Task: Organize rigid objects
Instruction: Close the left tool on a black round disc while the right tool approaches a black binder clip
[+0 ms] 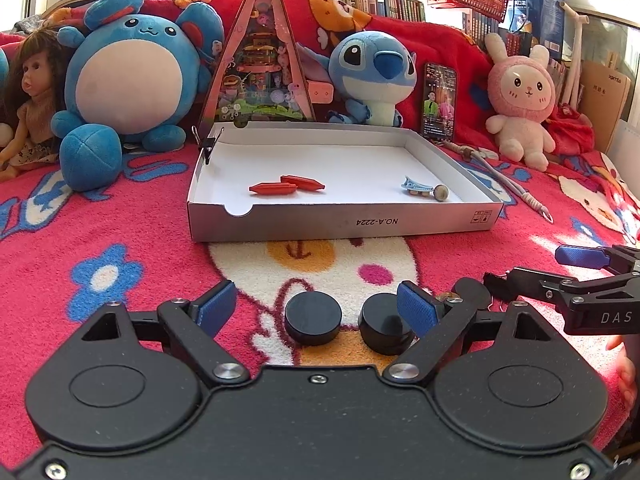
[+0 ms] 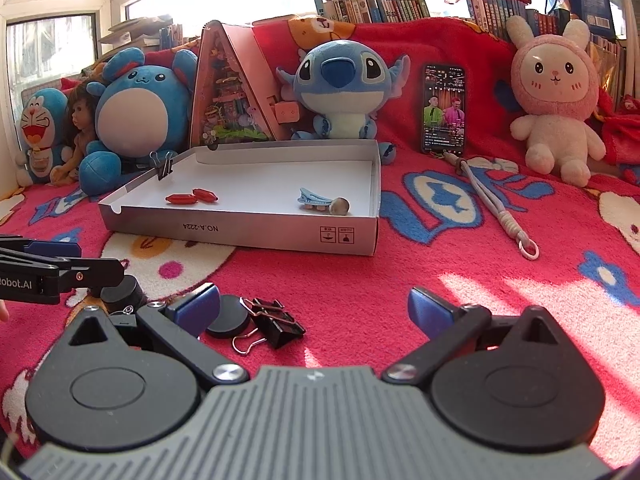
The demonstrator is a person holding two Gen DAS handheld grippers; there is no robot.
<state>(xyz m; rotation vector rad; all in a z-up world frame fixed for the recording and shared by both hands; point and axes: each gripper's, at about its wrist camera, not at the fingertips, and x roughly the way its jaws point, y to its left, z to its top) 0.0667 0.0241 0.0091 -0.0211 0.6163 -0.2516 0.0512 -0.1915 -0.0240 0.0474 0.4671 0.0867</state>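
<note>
- Box lid (image 1: 340,222) on the blanket (image 1: 120,232) already holds two red pieces (image 1: 286,186), a blue clip (image 1: 416,187) and a bead (image 1: 441,193); a binder clip (image 1: 210,142) grips its wall.
- Left tongs (image 1: 316,308), spread apart, flank two black discs (image 1: 313,318) awaiting pickup.
- Right tongs (image 2: 314,306), also spread and empty, hover near another binder clip (image 2: 276,324) and disc (image 2: 229,322); roughly half appears done.

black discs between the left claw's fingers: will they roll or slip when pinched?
The two black discs lie flat on the fuzzy blanket, so rolling looks unlikely. They appear rigid, with smooth sides; a pinch across the rim could slip. The left claw is open around both, so closing may push them together rather than seat one.
</note>
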